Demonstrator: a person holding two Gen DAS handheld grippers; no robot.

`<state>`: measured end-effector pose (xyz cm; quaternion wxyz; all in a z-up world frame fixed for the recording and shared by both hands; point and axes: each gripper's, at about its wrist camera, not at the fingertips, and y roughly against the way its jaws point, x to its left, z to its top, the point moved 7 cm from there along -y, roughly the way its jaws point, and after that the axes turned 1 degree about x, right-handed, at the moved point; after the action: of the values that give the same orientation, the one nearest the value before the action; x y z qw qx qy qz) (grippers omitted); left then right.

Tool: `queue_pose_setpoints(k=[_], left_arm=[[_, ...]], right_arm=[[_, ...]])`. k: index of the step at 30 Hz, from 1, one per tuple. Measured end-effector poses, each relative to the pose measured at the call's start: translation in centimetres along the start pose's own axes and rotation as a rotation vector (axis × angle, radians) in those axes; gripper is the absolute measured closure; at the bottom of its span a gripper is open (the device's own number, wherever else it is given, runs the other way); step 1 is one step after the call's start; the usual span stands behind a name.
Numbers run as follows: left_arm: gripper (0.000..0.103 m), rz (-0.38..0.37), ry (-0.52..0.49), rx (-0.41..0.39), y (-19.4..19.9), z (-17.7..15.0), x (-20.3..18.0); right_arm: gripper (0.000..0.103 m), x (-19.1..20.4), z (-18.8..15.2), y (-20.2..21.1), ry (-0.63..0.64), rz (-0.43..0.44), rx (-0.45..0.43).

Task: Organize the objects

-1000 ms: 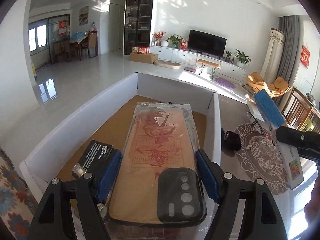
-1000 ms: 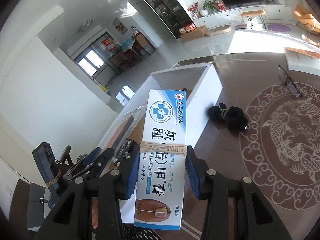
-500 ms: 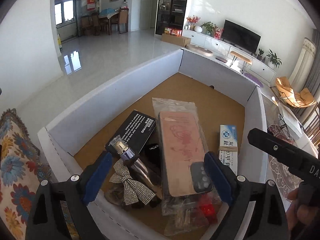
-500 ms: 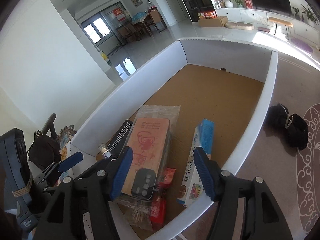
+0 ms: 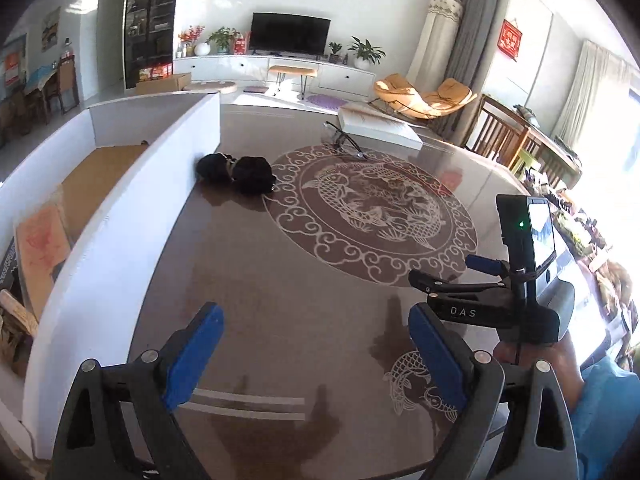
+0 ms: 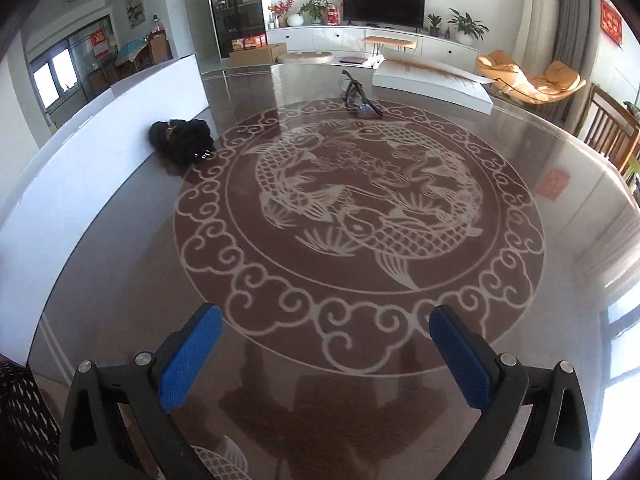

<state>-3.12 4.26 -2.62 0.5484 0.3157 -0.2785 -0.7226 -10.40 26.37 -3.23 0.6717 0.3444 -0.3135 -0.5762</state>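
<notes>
At the bottom of both frames, left tool point(image 5: 316, 346) gapes empty, right tool point(image 6: 325, 354) is opening, nothing between, probably lining up the black bundle point(image 6: 181, 141) beside the box point(image 5: 120, 216).

Left gripper point(image 5: 316, 354) of black plastic arms, blue textured pads, silver screws, right gripper point(image 6: 326, 354) alike, white "DAS" lettering, small green light, perhaps a blue sleeve point(image 5: 608, 408)

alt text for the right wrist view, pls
The right gripper, its blue-padded jaws opening with nothing between them, hangs over a glossy brown table patterned with a pale fish medallion. A black bundle lies against the white box wall at left; glasses and a white book sit at the far edge.
</notes>
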Motion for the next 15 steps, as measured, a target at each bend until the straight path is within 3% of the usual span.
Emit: queue_pose_setpoints(k=[5, 10, 15], left_arm=[[0.009, 0.013, -0.113, 0.086, -3.6, -2.0, -4.5], [0.009, 0.040, -0.135, 0.103, -5.2, -2.2, -4.4], [0.009, 0.045, -0.084, 0.121, -6.5, -2.5, -3.1]], right_arm=[[0.000, -5.6, -3.6, 0.9, -0.063, -0.081, 0.006], [0.000, -6.1, -3.8, 1.0, -0.085, -0.087, 0.001], [0.000, -5.6, -3.7, 0.9, -0.074, -0.093, 0.001]])
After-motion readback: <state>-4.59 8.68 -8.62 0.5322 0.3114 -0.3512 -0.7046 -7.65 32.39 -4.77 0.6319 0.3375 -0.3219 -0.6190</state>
